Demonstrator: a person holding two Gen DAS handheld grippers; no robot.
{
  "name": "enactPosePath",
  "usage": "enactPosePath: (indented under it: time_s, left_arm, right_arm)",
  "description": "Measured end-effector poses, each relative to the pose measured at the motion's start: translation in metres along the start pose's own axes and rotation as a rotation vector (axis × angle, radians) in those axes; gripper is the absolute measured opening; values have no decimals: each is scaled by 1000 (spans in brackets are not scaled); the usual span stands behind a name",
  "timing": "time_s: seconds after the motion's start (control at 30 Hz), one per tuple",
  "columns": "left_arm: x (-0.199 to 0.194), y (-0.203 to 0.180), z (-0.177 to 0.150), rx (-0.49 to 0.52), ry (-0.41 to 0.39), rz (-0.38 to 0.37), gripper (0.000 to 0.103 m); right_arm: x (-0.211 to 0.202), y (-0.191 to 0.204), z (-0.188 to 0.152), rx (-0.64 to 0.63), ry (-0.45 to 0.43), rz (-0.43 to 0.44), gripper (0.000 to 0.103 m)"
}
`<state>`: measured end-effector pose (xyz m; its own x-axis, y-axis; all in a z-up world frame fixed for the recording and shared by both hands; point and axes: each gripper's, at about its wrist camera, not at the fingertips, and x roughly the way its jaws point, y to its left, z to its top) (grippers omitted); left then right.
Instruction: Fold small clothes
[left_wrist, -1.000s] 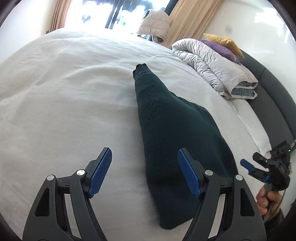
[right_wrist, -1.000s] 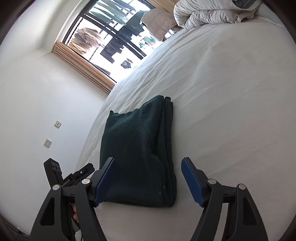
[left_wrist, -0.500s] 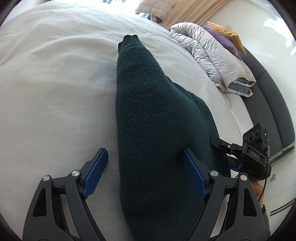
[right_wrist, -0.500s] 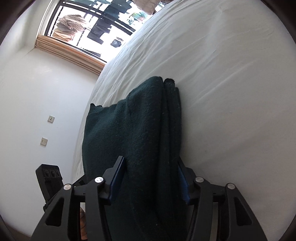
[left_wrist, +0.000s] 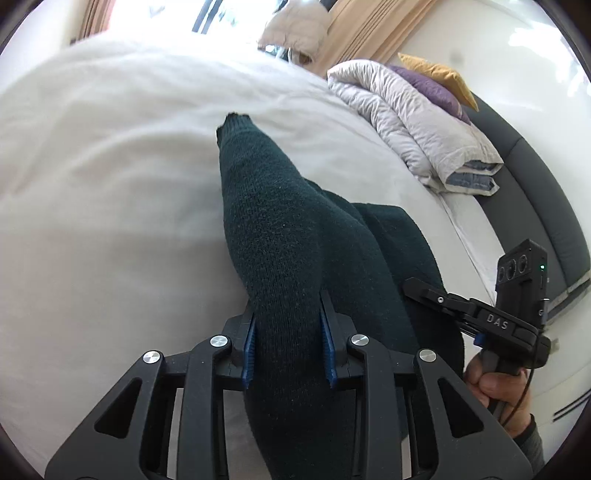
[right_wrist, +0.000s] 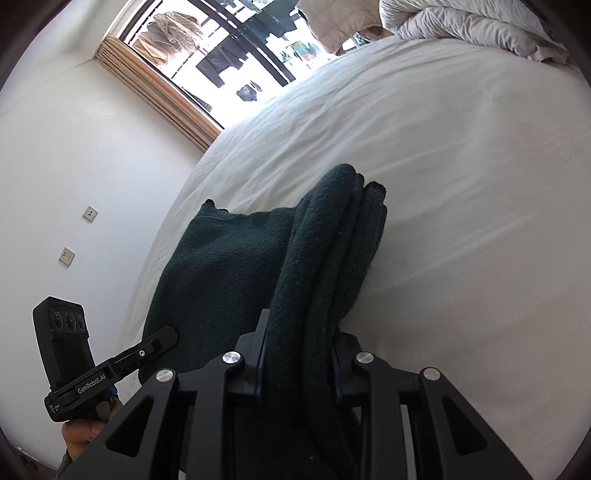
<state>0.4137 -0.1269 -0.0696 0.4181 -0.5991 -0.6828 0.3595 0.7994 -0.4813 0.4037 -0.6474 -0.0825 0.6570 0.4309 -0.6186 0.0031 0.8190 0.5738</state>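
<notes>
A dark green knitted sweater (left_wrist: 288, 236) lies folded on the white bed (left_wrist: 110, 221), one sleeve cuff pointing away. Its near end is bunched between the blue pads of my left gripper (left_wrist: 288, 332), whose jaws are closing and press on the cloth. In the right wrist view the sweater (right_wrist: 221, 266) shows its stacked folded edge, which runs between the pads of my right gripper (right_wrist: 298, 354). Those jaws are closing and squeeze that edge. Each view also shows the other gripper beside the cloth, held by a hand (left_wrist: 495, 384).
A folded grey duvet (left_wrist: 413, 122) with purple and yellow pillows lies at the head of the bed, against a dark headboard (left_wrist: 546, 199). A window with curtains (right_wrist: 207, 66) and a white wall with sockets border the bed's left side. White sheet spreads around the sweater.
Both grippers moved forward over the sweater's near end, and their jaws went from wide open to closed on the cloth. The held end is now bunched and lifted slightly.
</notes>
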Motion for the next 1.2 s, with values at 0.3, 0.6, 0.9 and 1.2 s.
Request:
enactPosePath:
  time_s: [0.3, 0.6, 0.9, 1.2]
  left_arm:
    - [-7, 38, 26, -36, 15, 58, 28]
    - [-9, 57, 5, -34, -41, 130, 65]
    - [-148, -18, -76, 271, -328, 413, 92]
    - [-316, -81, -168, 301, -654, 563, 103]
  right_arm:
    - [54, 2, 10, 33, 75, 13, 29]
    - [23, -40, -29, 130, -14, -2, 62]
    - [-112, 39, -110, -95, -297, -246, 74]
    - [-235, 187, -199, -437, -742, -396, 103]
